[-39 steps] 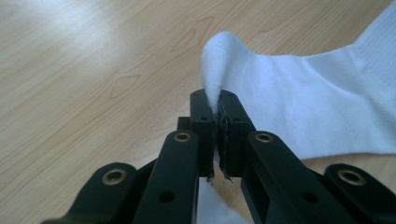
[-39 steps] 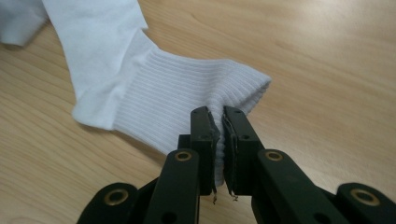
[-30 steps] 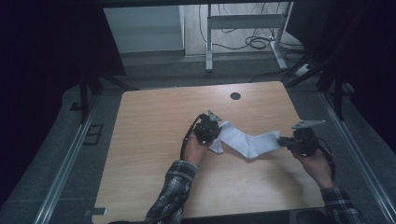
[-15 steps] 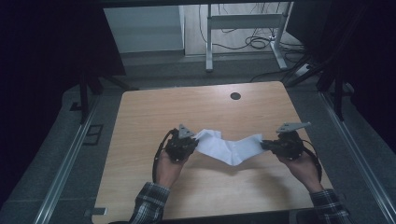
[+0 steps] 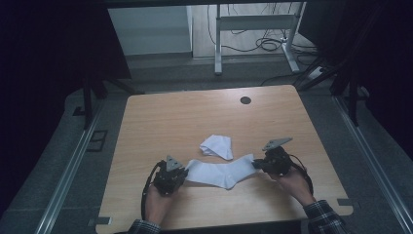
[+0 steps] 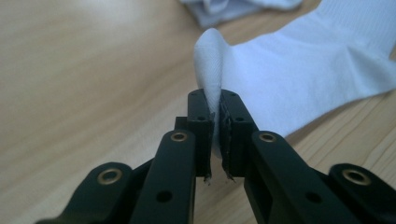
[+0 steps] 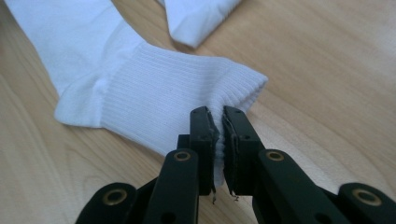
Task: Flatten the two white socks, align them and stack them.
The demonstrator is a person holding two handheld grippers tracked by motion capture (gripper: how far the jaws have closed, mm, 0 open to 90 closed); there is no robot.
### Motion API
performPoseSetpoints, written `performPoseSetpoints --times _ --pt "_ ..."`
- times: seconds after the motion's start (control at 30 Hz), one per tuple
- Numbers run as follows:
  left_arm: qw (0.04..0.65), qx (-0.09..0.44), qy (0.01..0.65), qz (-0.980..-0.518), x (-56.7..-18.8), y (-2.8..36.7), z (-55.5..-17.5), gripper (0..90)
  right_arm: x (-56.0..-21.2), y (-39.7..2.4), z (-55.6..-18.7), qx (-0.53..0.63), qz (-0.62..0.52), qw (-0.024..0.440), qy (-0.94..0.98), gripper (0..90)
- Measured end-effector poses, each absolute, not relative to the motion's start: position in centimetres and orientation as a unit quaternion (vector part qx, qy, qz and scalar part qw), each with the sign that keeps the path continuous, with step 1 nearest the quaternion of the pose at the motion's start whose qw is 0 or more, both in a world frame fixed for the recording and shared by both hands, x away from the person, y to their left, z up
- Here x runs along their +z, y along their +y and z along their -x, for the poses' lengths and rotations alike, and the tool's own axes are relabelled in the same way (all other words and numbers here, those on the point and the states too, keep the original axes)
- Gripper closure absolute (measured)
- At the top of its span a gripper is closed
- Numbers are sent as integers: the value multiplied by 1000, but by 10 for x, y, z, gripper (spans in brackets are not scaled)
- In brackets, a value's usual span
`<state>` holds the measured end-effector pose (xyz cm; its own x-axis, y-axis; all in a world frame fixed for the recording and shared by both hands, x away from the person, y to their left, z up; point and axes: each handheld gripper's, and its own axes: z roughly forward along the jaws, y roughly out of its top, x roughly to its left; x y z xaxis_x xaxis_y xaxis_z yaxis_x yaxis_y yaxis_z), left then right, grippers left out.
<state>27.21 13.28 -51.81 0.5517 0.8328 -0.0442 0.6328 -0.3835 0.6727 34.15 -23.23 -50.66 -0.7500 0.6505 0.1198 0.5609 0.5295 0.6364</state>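
High view: fixed overhead, facing forward and down over the whole table (image 5: 160,117). Left and right gripper views: jaw-mounted, close, low along the tabletop. All three share the sock (image 5: 221,171) and the wood around it.

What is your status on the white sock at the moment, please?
Left gripper and right gripper each pinch one end. White sock stretched flat on table. Second sock lies just beyond, apart.

We see a light wooden table (image 5: 160,122) with a round cable hole (image 5: 245,100), grey floor (image 5: 58,161), white desk frame (image 5: 253,29), tangled cables (image 5: 265,45), dark surroundings.
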Motion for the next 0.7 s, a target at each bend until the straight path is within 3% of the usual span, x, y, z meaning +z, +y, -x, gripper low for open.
performPoseSetpoints --times 0.1,0.27,0.7 --pt "313 144 458 -819 -530 133 -273 792 -515 -232 -343 326 -349 63 876 795" --pt "330 155 462 -808 -516 138 -278 645 -509 -237 -343 340 -351 69 870 728" --pt "363 153 462 -795 -482 123 -336 581 -511 -262 -351 341 -379 90 856 629"
